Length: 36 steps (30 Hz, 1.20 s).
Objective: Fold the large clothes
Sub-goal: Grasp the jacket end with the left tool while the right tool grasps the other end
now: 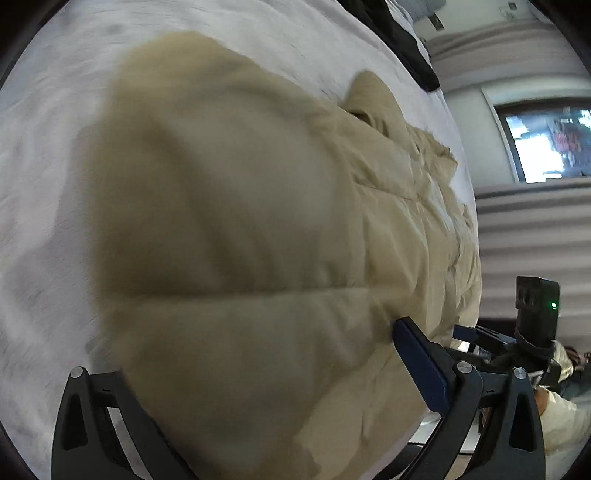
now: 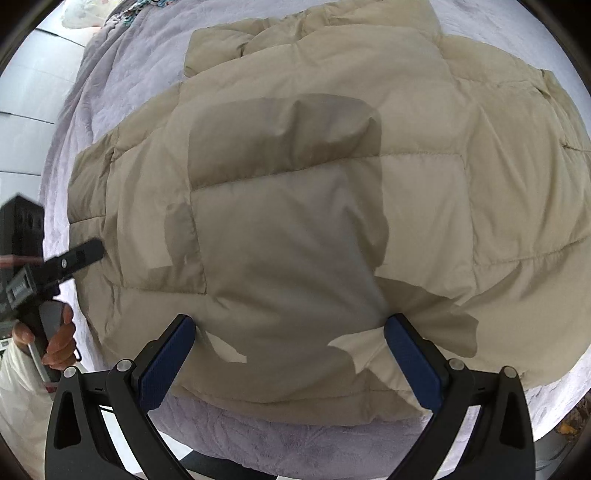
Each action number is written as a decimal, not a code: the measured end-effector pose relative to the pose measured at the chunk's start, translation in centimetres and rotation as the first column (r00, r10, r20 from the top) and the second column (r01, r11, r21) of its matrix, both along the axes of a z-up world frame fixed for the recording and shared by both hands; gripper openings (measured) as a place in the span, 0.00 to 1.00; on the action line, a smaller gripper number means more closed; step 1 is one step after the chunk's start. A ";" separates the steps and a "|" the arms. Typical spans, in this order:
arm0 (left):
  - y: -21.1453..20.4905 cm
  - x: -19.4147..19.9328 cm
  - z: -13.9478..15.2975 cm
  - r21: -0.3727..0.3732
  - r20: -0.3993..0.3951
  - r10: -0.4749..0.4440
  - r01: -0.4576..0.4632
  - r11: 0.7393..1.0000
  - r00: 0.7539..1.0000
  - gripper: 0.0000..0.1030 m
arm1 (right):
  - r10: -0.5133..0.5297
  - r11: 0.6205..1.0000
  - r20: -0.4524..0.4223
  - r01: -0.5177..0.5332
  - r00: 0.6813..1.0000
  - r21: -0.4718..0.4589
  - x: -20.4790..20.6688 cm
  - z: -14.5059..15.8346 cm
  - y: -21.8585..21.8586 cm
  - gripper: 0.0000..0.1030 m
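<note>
A beige quilted puffer jacket (image 2: pixel 314 184) lies spread flat on a pale lavender bed cover (image 2: pixel 140 74). My right gripper (image 2: pixel 290 321) hovers open over the jacket's near hem, its blue pads (image 2: pixel 166 358) wide apart and casting a shadow on the cloth. My left gripper (image 2: pixel 85 254), held by a hand (image 2: pixel 59 339), touches the jacket's left edge. In the left wrist view the jacket (image 1: pixel 229 221) is blurred and bulges between the wide-set fingers of the left gripper (image 1: pixel 258 350). One blue pad (image 1: pixel 421 365) shows; the other is hidden by fabric.
A black garment (image 1: pixel 410 40) lies at the far end of the bed. Beyond the bed edge are a ribbed wall panel (image 1: pixel 535 236) and a bright screen or window (image 1: pixel 546 144). The right gripper's body (image 1: pixel 535 314) shows a green light. Some colourful fabric (image 2: pixel 129 11) sits at the bed's far corner.
</note>
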State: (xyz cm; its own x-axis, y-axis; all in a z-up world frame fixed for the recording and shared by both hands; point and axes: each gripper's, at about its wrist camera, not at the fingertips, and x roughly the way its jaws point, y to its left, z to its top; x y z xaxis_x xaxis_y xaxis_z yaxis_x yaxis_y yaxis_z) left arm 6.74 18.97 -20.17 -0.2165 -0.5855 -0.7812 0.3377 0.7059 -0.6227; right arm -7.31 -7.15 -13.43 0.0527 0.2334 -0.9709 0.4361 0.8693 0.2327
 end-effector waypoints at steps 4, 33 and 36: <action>-1.7 0.1 -1.7 0.067 -0.003 -0.077 0.077 0.995 0.997 1.00 | -0.010 1.000 -0.007 0.010 1.000 0.004 0.3 -0.1 -0.1 1.00; -17.7 -7.2 19.1 0.068 0.167 -0.149 0.139 0.988 0.975 0.24 | -0.232 0.945 0.213 0.168 0.949 0.281 2.3 -6.2 -10.7 0.04; -21.4 -8.1 19.5 0.118 0.189 -0.171 0.150 0.982 0.967 0.24 | -0.257 0.924 0.198 0.181 0.946 0.336 2.2 -6.7 -11.4 0.02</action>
